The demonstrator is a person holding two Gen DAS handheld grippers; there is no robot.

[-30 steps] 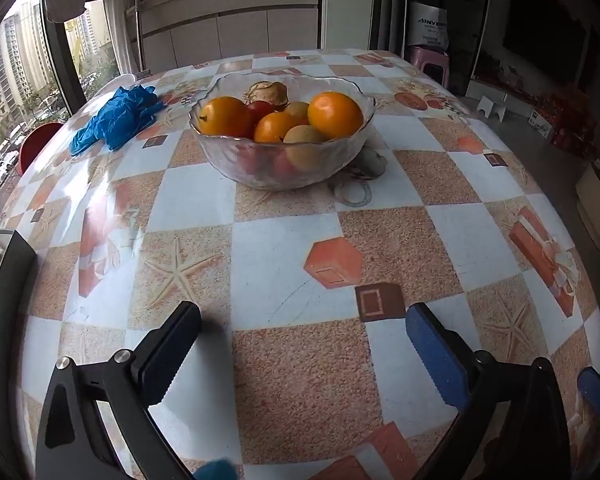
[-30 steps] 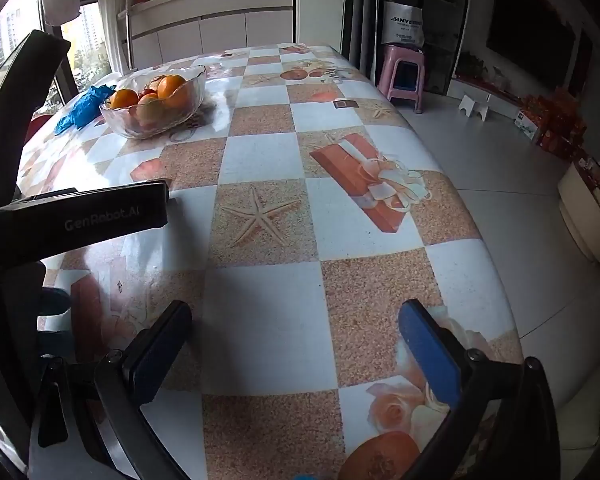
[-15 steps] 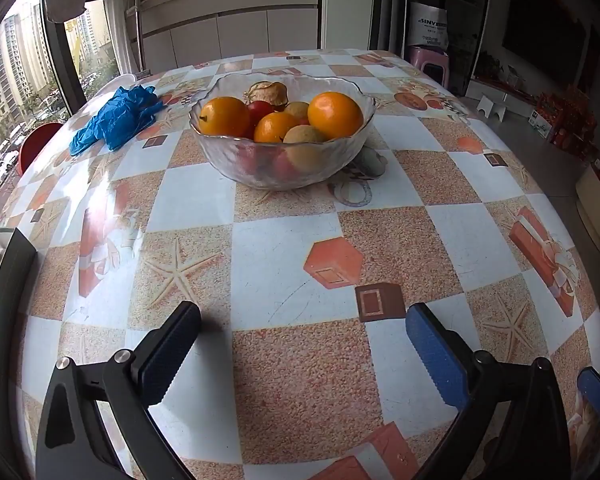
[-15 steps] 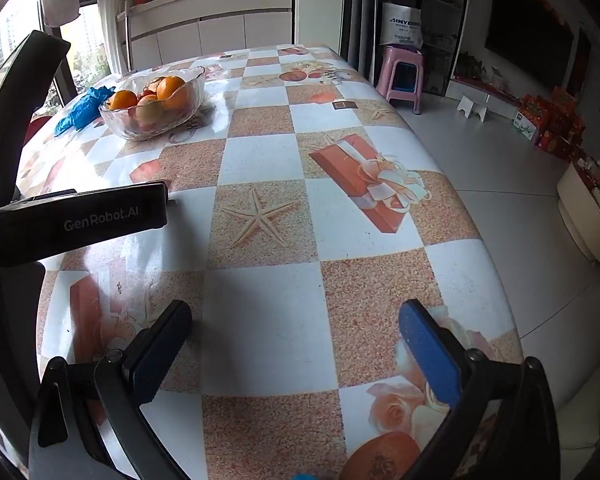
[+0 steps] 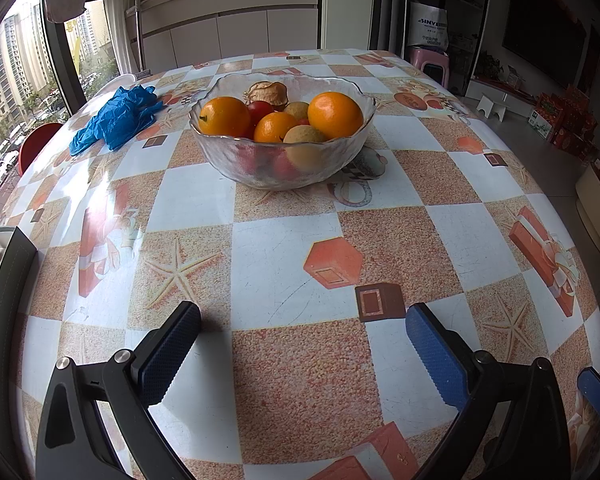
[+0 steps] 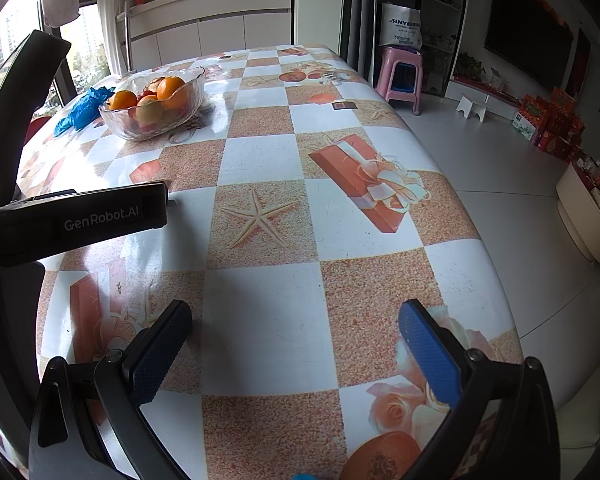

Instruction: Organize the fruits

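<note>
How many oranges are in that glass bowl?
3 oranges: one at the left rim, a smaller one front and centre, the biggest on the right. More may be hidden beneath.

Very little differs from a second ago. In the right wrist view, a dark shape sat low at the left, under the black housing (image 6: pixel 80 220) of the left hand-held gripper (image 5: pixel 300 332). It has since drawn back toward the left edge. More of the counter (image 6: pixel 268 300) shows there, and its red gift-box print (image 6: pixel 86 300) is more fully uncovered. In the left wrist view, a small blue patch at the near edge has gone from sight.
</note>
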